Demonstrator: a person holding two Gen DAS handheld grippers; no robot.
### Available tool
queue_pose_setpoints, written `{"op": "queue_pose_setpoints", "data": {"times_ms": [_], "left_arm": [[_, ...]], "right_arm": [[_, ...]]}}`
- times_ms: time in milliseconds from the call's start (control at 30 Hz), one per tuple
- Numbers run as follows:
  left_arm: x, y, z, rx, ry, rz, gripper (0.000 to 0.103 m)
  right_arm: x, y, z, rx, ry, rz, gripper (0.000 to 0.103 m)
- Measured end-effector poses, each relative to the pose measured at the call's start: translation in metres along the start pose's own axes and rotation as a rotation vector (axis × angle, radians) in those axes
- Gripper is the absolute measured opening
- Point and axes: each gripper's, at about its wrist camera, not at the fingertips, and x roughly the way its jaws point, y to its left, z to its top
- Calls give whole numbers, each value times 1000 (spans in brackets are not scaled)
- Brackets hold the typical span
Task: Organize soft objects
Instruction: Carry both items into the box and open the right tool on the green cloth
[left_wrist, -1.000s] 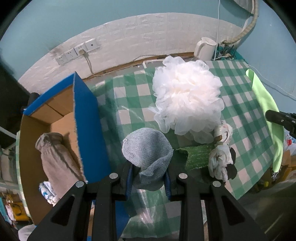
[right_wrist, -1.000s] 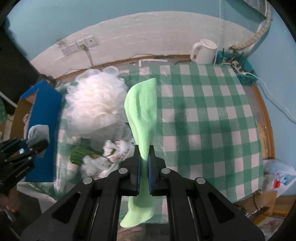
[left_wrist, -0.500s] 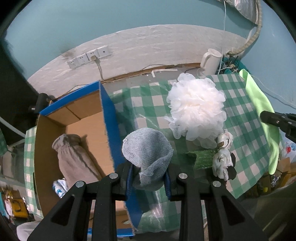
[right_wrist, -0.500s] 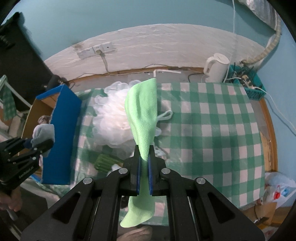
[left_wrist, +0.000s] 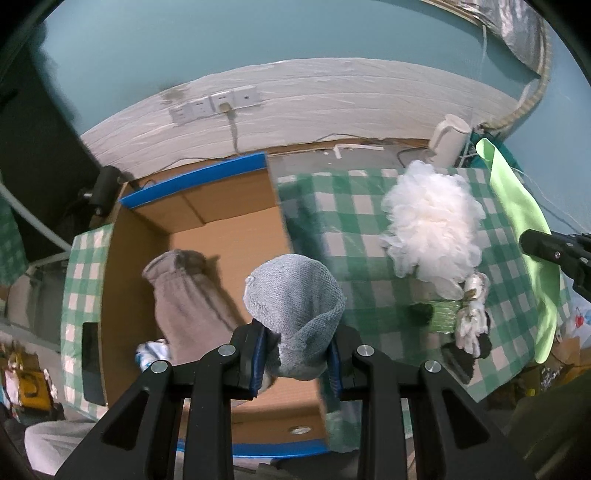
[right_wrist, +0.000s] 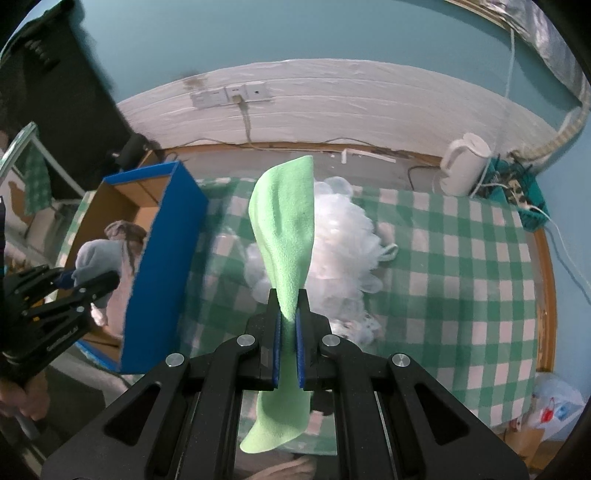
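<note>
Up close, the left gripper (left_wrist: 297, 354) is clamped on a grey-blue knitted sock (left_wrist: 295, 302), bunched into a rounded cup above the open cardboard box (left_wrist: 225, 236), where a beige sock (left_wrist: 184, 295) lies. The right gripper (right_wrist: 288, 343) pinches a lime-green cloth (right_wrist: 284, 236) standing upright over the checked tablecloth (right_wrist: 461, 266), before a white mesh pouf (right_wrist: 343, 236). Lettering on the left gripper's side is unreadable.

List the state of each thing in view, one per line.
Left gripper: shut on the grey sock, above the box.
Grey sock: held, off the table.
Right gripper: shut on the green cloth.
Green cloth: held, hanging below the gripper.
Box: open, beige sock inside.
Beige sock: lying in the box.
Loofah: resting on the table.
</note>
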Motion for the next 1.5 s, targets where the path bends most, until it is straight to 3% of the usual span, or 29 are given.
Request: {"op": "queue_pose_setpoints", "data": {"times_ms": [767,1500], "left_arm": [[3,94,-23,-144,1,69,28],[24,133,-39,-203,50,116,28]], "right_arm": [[31,121,32,-161,33,105,6],[76,194,37,-224,114,169,6]]}}
